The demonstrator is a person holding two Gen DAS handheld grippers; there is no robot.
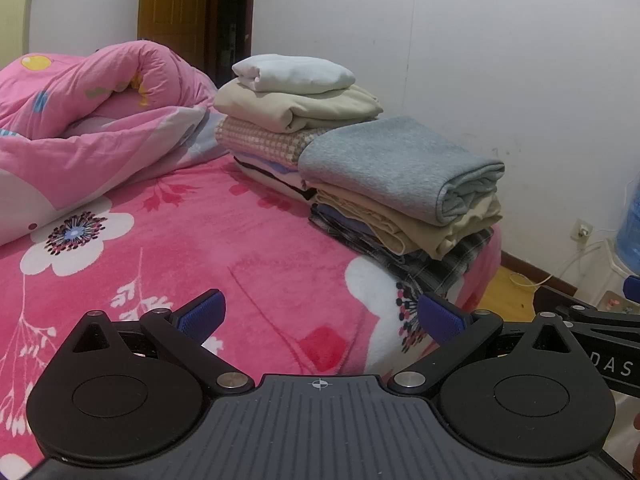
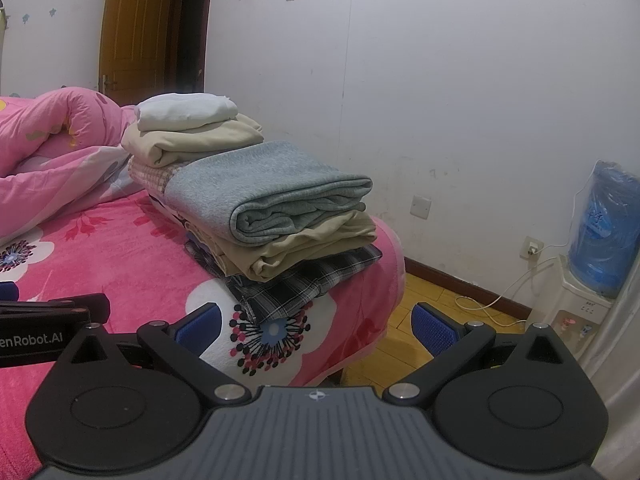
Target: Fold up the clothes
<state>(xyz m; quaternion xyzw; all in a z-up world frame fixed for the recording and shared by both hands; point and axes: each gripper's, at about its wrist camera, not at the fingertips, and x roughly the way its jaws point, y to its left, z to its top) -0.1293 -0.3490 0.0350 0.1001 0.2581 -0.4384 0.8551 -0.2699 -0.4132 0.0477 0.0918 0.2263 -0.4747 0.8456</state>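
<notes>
Two stacks of folded clothes sit on the pink flowered bed (image 1: 168, 248) by the wall. The near stack has a grey-blue folded garment (image 1: 400, 168) (image 2: 276, 184) on top, over beige and plaid pieces. The far stack is topped by a white folded garment (image 1: 292, 73) (image 2: 186, 110) over a beige one. My left gripper (image 1: 320, 318) is open and empty, above the bed short of the near stack. My right gripper (image 2: 316, 326) is open and empty, over the bed's corner, below the near stack. Each gripper's body shows at the edge of the other's view.
A crumpled pink quilt (image 1: 88, 120) lies at the back left of the bed. A wooden door (image 2: 134, 28) stands behind. A water dispenser with a blue bottle (image 2: 604, 228) and a trailing cable stand on the wooden floor (image 2: 420, 320) at right.
</notes>
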